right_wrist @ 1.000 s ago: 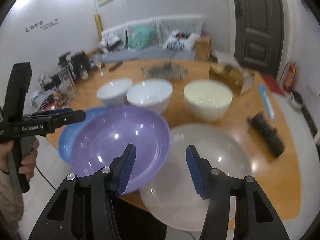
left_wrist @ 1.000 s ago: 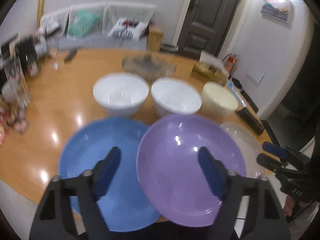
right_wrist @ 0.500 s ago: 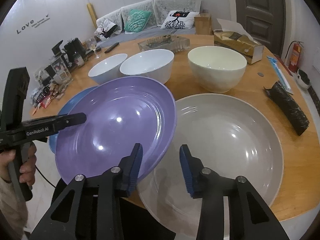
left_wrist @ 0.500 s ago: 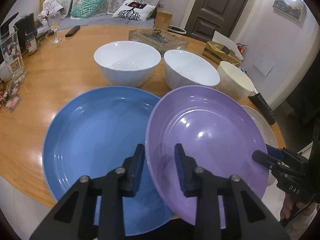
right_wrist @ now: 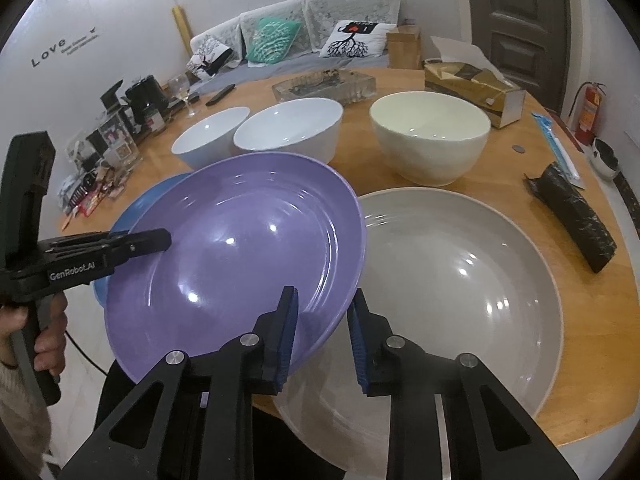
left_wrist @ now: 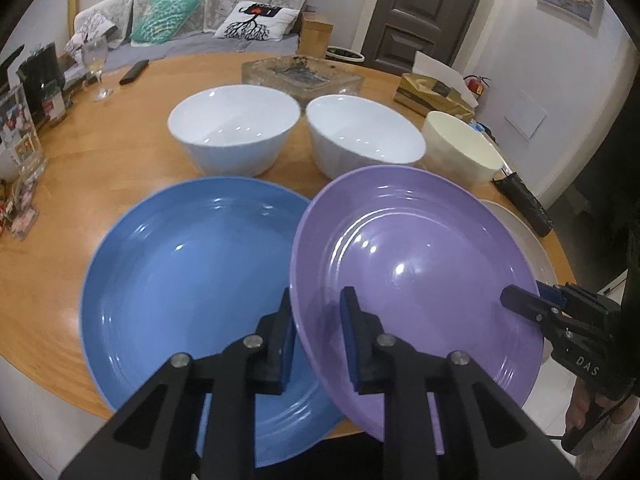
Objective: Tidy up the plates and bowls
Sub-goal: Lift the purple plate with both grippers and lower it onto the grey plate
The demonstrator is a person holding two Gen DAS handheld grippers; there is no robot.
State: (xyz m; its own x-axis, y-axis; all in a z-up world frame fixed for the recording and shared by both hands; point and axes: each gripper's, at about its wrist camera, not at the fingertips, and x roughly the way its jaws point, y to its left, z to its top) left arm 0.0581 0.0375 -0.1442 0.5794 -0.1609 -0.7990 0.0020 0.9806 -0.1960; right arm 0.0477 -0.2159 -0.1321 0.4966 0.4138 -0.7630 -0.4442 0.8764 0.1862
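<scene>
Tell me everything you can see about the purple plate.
The purple plate is round, glossy, perhaps glazed ceramic, with faint concentric rings inside its rim, and it is empty. It sits tilted, overlapping the blue plate on one side and the grey plate on the other. The left gripper and right gripper each straddle its near rim, on opposite sides.

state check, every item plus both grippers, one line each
purple plate: lifted and tilted, both grippers on its rim
blue plate: flat on table, empty
grey plate: flat on table, empty
white bowls: upright, empty
cream bowl: upright, empty
left gripper: shut on purple plate
right gripper: shut on purple plate
</scene>
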